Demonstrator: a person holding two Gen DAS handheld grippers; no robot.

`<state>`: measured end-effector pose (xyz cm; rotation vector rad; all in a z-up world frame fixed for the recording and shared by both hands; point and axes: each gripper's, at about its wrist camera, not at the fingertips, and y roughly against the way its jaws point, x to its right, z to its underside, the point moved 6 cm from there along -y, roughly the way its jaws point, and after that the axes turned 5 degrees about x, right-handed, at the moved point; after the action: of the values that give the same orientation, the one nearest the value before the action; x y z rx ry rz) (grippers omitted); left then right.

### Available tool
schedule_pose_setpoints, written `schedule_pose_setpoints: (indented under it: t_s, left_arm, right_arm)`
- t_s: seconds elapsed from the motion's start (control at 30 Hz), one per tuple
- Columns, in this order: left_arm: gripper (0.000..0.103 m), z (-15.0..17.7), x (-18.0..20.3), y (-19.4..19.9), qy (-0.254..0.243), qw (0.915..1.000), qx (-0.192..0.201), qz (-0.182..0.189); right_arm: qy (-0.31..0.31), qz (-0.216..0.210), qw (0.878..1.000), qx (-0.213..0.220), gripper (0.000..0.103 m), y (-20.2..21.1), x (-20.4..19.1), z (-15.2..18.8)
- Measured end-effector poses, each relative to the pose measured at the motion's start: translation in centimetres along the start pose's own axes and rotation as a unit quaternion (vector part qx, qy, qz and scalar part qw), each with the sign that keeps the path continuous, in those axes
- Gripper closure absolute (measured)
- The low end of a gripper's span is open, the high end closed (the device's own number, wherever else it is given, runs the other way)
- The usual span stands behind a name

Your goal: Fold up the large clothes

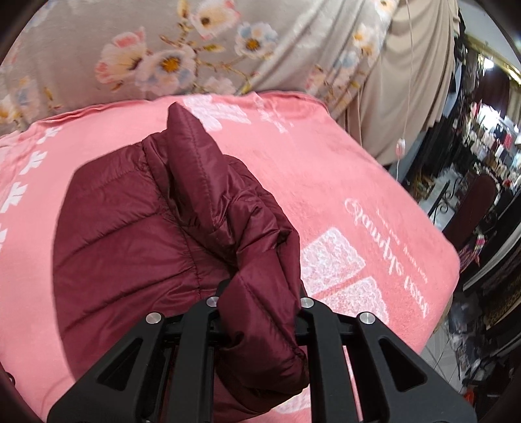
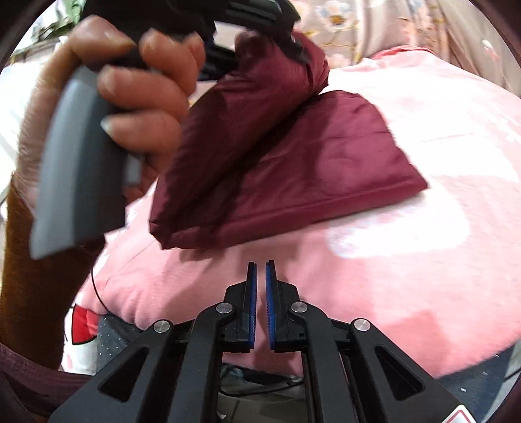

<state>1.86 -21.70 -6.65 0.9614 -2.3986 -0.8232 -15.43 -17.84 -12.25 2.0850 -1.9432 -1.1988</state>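
Note:
A maroon quilted puffer jacket (image 1: pixel 136 234) lies partly folded on a pink blanket (image 1: pixel 325 169). My left gripper (image 1: pixel 260 312) is shut on a bunched fold of the jacket, which hides its fingertips. In the right wrist view the jacket (image 2: pixel 293 156) lies flat on the pink blanket (image 2: pixel 407 260), with one part lifted up to the left gripper (image 2: pixel 260 19) held by a hand (image 2: pixel 130 91) at the top left. My right gripper (image 2: pixel 260 279) hovers over the blanket in front of the jacket's near hem, its blue-padded fingers (image 2: pixel 251 293) nearly together and holding nothing.
A grey floral bedcover (image 1: pixel 195 48) lies beyond the blanket. Beige drapes (image 1: pixel 407 81) hang at the right. A cluttered room with a dark chair (image 1: pixel 472 208) lies past the bed's right edge. A thin black cable (image 2: pixel 97 293) runs at the blanket's near left.

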Motion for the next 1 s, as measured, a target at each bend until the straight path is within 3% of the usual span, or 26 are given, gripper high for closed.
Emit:
schedule_pose_setpoints:
  t_s: [0.43,0.63,0.7,0.8,0.87,0.93,1.0]
  left_arm:
    - [0.091,3.7,3.2,-7.6,-0.021,0.9976,-0.065,-0.014]
    - [0.089,4.7,3.9,-8.9,-0.046,0.9964,-0.065,-0.029]
    - [0.085,4.4,4.1,-8.4,-0.049,0.9967,-0.063,-0.015]
    - [0.070,2.7,4.1,-5.7,-0.021,0.9973,-0.058,0.039]
    - [0.061,0.9,3.9,-3.2,-0.015,0.9974,-0.035,0.061]
    - [0.053,-1.2,3.2,-0.7,-0.006,0.9969,-0.006,0.078]
    - [0.046,-3.7,2.0,1.4,0.007,0.9966,0.022,0.079]
  right_arm:
    - [-0.006,0.027,1.000,0.000,0.098,1.3,1.7,0.6]
    - [-0.007,0.043,0.999,0.003,0.096,1.7,2.3,-0.3]
    - [-0.012,0.050,0.999,0.010,0.092,2.6,2.8,-1.0]
    - [-0.010,0.065,0.997,0.029,0.090,3.9,3.3,-2.1]
    - [-0.010,0.077,0.996,0.051,0.083,5.3,3.8,-3.5]
    - [-0.020,0.081,0.994,0.072,0.054,6.3,4.5,-4.7]
    - [-0.037,0.071,0.992,0.099,0.045,7.0,4.8,-6.2]
